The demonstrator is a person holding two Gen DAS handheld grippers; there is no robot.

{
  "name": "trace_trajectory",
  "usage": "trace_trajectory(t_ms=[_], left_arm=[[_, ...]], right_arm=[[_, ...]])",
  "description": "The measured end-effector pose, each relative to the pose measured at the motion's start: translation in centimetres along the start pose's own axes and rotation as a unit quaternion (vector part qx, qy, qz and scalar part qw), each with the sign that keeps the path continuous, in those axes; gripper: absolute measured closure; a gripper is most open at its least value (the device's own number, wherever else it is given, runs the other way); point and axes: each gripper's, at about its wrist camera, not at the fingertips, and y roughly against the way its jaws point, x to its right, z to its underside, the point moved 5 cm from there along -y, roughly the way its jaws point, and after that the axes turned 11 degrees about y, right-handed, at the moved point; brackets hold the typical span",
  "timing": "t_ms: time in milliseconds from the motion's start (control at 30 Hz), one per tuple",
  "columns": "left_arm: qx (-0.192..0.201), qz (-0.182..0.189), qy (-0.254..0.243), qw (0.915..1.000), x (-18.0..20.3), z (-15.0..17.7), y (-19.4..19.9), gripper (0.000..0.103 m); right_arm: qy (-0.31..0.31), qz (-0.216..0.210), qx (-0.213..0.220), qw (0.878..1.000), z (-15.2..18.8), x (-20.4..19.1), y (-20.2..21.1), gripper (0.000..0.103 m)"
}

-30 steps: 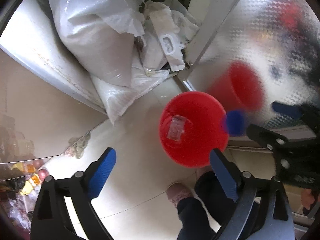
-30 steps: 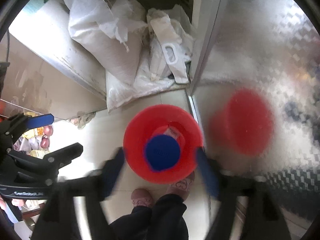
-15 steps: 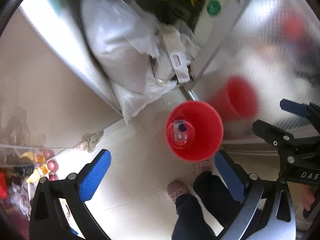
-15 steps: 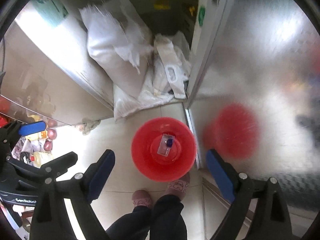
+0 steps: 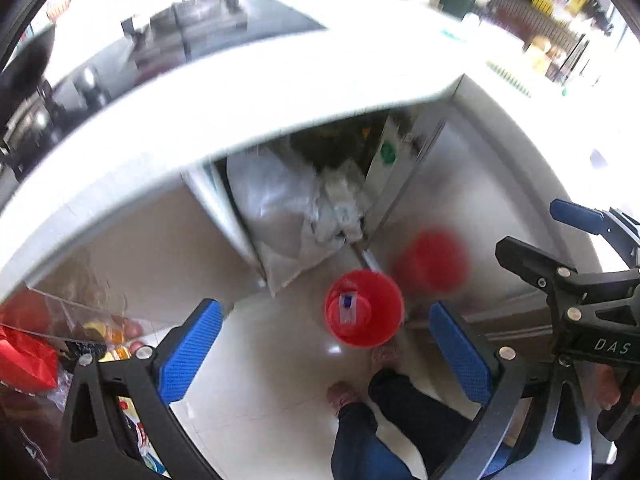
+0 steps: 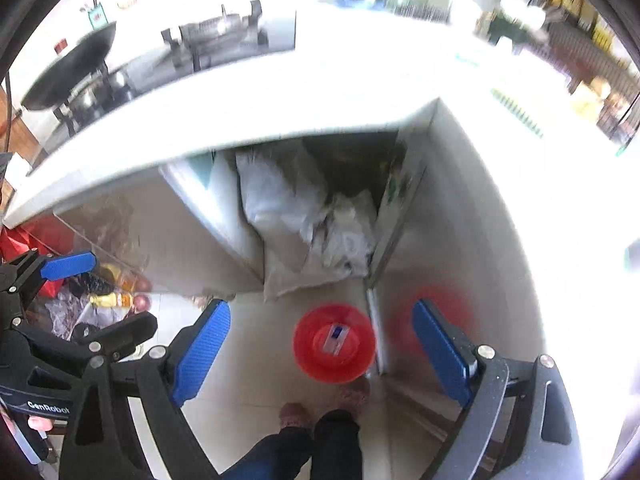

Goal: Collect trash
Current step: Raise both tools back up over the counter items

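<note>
A red trash bin [image 5: 363,307] stands on the floor far below both grippers, also in the right wrist view [image 6: 334,342]. Inside it lie a clear wrapper and a small blue cap [image 5: 346,303]. My left gripper [image 5: 324,354] is open and empty, high above the bin. My right gripper [image 6: 322,350] is open and empty too, beside the left one; it shows at the right edge of the left wrist view [image 5: 560,240].
White sacks [image 5: 296,216] fill the open cabinet under a white counter [image 5: 240,92]. A steel door [image 5: 480,216] reflects the bin. A stove and wok [image 6: 72,76] sit on the counter. Bags and fruit [image 6: 108,296] lie at left. The person's feet [image 6: 320,408] stand by the bin.
The blue cap has dropped from the right gripper into the bin. Both grippers have risen well above it, and the countertop has come into view.
</note>
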Motion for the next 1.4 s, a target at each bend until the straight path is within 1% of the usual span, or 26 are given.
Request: trace_trajectory(t_ms=[67, 167, 233, 300, 433, 567, 667, 800, 933, 1033, 1133, 1267, 1400], left_arm=[[0.012, 0.005, -0.005, 0.9999, 0.7, -1.1, 2.0, 0.0], [0.034, 0.008, -0.018, 0.9992, 2.4, -3.1, 4.6, 0.0], [0.046, 0.021, -0.024, 0.9984, 3.5, -4.3, 6.4, 0.0], [0.054, 0.031, -0.034, 0.9975, 4.6, -5.3, 7.4, 0.0], [0.067, 0.045, -0.065, 0.9946, 7.4, -7.0, 8.9, 0.0], [0.063, 0.07, -0.088, 0.9917, 10.3, -8.5, 9.7, 0.0], [0.065, 0.077, -0.105, 0.9893, 12.6, -10.0, 9.7, 0.0], [0.068, 0.073, -0.128, 0.9868, 14.9, -11.8, 9.1, 0.0], [0.058, 0.078, -0.137, 0.9858, 16.9, -13.9, 8.1, 0.0], [0.05, 0.076, -0.143, 0.9855, 18.2, -15.6, 6.9, 0.0], [0.041, 0.076, -0.142, 0.9862, 18.9, -17.0, 5.7, 0.0], [0.016, 0.07, -0.141, 0.9874, 19.6, -18.6, 3.1, 0.0], [-0.011, 0.068, -0.131, 0.9889, 19.9, -19.6, 0.5, 0.0]], right_arm=[[-0.001, 0.015, 0.012, 1.0, -0.8, 0.5, 2.4, 0.011], [-0.012, 0.025, 0.025, 0.999, -1.8, 1.6, 5.4, 0.011], [-0.023, 0.038, 0.037, 0.998, -2.0, 2.6, 7.1, 0.011], [-0.036, 0.037, 0.044, 0.998, -2.3, 3.2, 8.7, 0.011], [-0.059, 0.055, 0.059, 0.995, -2.9, 5.1, 11.6, 0.011], [-0.077, 0.066, 0.061, 0.993, -3.2, 7.3, 13.5, 0.011], [-0.094, 0.073, 0.063, 0.991, -3.7, 9.2, 14.3, 0.011], [-0.105, 0.082, 0.067, 0.989, -4.2, 11.5, 14.8, 0.011], [-0.104, 0.089, 0.063, 0.989, -5.3, 14.1, 14.3, 0.011], [-0.098, 0.094, 0.063, 0.989, -6.3, 15.9, 13.7, 0.011], [-0.091, 0.085, 0.057, 0.991, -7.3, 17.4, 12.4, 0.011], [-0.064, 0.091, 0.039, 0.993, -8.6, 18.8, 10.1, 0.011], [-0.041, 0.067, 0.018, 0.997, -9.4, 19.7, 7.4, 0.011]])
